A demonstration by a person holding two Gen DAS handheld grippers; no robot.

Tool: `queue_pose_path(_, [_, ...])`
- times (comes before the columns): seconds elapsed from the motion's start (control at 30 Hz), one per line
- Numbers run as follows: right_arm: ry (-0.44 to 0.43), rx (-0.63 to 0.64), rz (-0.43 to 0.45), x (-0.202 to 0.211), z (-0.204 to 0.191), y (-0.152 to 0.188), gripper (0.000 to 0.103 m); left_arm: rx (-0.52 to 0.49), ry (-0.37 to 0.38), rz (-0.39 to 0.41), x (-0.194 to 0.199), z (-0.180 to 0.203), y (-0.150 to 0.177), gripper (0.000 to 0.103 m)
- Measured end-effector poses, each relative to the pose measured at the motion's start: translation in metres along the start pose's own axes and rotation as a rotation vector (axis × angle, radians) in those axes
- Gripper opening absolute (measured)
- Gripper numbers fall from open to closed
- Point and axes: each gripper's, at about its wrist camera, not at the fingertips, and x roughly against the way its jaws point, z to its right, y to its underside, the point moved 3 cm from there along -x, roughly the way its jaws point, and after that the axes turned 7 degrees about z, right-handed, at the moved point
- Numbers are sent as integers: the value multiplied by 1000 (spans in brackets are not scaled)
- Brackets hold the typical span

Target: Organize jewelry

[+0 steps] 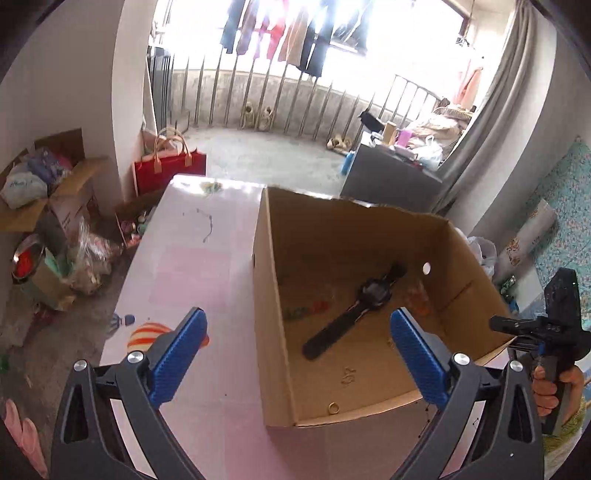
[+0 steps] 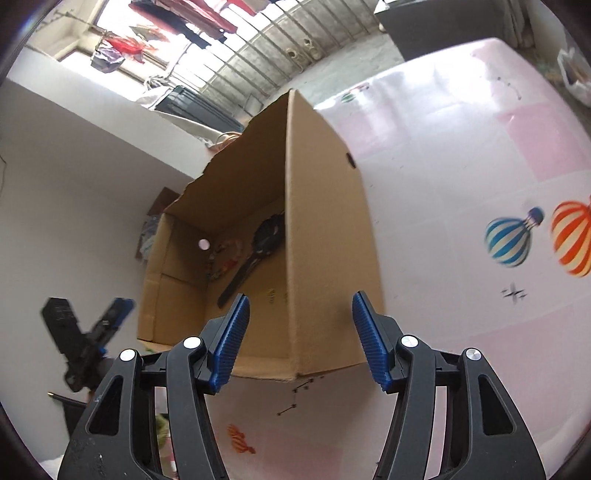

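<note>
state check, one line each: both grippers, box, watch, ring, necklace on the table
left gripper: open, empty
right gripper: open, empty
cardboard box: upright on the table, top open
wristwatch: lying flat in the box, strap unbuckled
gold ring: loose in the box's near corner
thin necklace: still out on the pink table

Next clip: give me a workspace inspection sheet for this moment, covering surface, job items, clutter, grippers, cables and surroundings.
Surface: pink table with balloon prints.
Job's things: black watch, gold ring and coloured beads inside the open cardboard box; thin necklace on the table.
Clutter: nothing seen on the table.
Grippers: left gripper open, empty; right gripper open, empty.
Cables: nothing seen.
Surroundings: red bag, floor boxes, hanging laundry.
</note>
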Motion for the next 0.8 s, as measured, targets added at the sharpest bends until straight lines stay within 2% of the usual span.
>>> queue_pose_path(0.03, [19,13,11,2,-4,2,58,22,13,-31,-6,-5,6,97])
queue_pose_path(0.1, [45,17,32,5,-8,5,58,89,99,-99,-19,-16,19,97])
queue_pose_path(0.17, [50,2,43,7,-11,7,58,157,200,-164,-30,-12,33,97])
queue_pose_path(0.2, [36,-15,32,7,-12,11,58,178,219,-175,-32,-3,41,98])
queue_pose_path(0.27, [26,-18,25,10,-15,19,58,140,160,-149,-29,6,46,97])
queue_pose_path(0.33, [33,-12,23,11,-19,28,58,120,139,-140,-28,6,49,97])
queue_pose_path(0.57, [71,6,34,30,-23,52,58,121,144,-165,-20,0,61,97])
queue_pose_path(0.8, [83,-12,57,54,-20,83,58,118,157,-178,14,-3,83,97])
